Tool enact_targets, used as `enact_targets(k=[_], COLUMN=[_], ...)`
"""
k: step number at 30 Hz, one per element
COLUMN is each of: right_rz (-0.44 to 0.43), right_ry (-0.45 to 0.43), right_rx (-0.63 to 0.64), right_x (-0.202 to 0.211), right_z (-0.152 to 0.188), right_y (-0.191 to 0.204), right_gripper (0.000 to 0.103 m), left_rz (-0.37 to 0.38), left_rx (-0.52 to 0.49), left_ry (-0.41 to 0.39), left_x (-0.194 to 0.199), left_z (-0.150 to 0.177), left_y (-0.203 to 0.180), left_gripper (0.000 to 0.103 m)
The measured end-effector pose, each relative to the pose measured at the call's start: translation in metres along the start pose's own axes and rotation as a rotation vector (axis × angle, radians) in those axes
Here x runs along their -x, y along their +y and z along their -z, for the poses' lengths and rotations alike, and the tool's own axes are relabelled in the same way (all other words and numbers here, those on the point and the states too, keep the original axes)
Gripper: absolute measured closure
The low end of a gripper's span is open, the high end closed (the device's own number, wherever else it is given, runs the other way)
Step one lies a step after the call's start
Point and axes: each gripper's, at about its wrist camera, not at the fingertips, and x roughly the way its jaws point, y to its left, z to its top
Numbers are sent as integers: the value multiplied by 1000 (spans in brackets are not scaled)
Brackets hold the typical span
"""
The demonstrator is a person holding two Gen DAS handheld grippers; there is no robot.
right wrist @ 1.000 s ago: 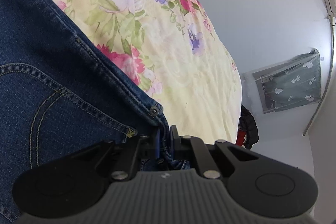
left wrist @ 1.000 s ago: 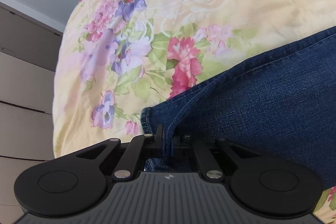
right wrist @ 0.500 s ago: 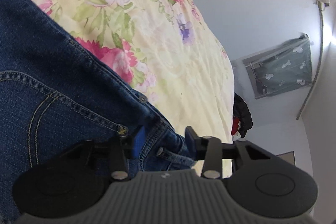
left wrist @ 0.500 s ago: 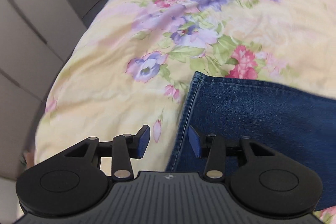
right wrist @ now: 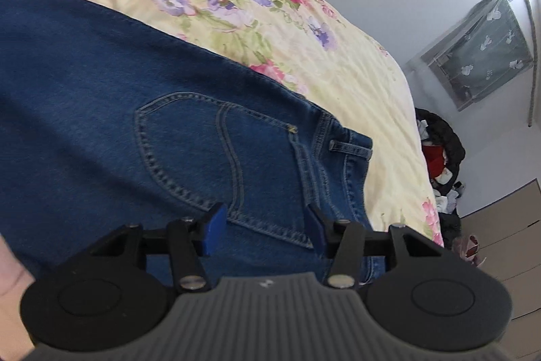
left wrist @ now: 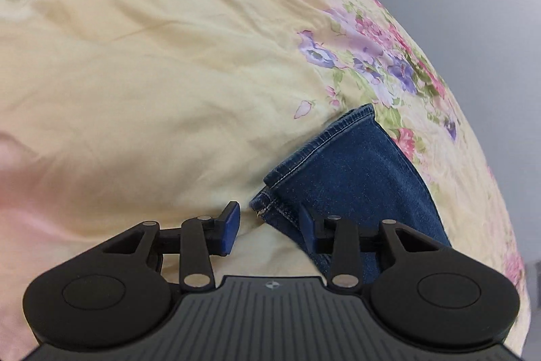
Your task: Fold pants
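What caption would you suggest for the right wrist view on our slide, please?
Open right gripper above the back pocket of blue jeans lying on a floral bedspread.

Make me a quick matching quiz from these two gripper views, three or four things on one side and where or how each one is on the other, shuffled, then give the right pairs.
Things:
1. left gripper
2. right gripper
3. back pocket
4. bedspread

States:
A. yellow with flowers, under the jeans
B. open, beside the leg hem
C. stitched denim, facing up
D. open, above the waistband end

Pairs: 1-B, 2-D, 3-C, 4-A
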Motion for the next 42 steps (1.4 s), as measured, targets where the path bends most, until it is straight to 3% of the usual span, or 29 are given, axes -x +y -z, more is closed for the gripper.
enact_targets(k=[4,6,7,8,10,15,19,22,24,25,29,33,38,42], right_rz=[-53,-81,-90,-100,-131,-224,-261,-287,-275,-241,-242,-265,-264,-282], right_ry=[-8,-7,-5,-5,-1,11,2,43,47,29,-20,25,50,70], right_rx=[-77,-129,-154,-180,-244,-303,-311,-359,-390,-392,-412,-395,-377,-371], right_x=[22,29,31,33,40,55,59,49,46,48,56,45,33,35], right_z=[12,16,18,20,26,45,53,54,54,53,57,66,67,69], right_y=[14,18,20,22,26,55,81,93,97,96,72,72,78,76], right_gripper=[57,57,59,62,63,63,63,63,74,95,103,103,103,93], left_rz=[80,96,76,53,47,17,-16,-31,-34,-31,-31,-78,-61,-134], left_rx=[136,149,130,99,29,-55,-70,-78,-90,-96,-162,-142,-74,-116], left_ry=[-25,-43,-66,-90,-123,-129,-128,-133,-136,-140,-162,-116,-94,-116], left_x=[-14,-15,-12,-8,1,10,7,9,13,17,29,10,4,23], left_z=[9,9,9,9,8,5,7,7,6,4,-2,3,4,-5], left_y=[14,12,9,3,-6,-18,-21,-24,-27,-30,-40,-23,-3,0], left_gripper=[60,65,73,92,94,95,95,95,95,95,96,96,93,96])
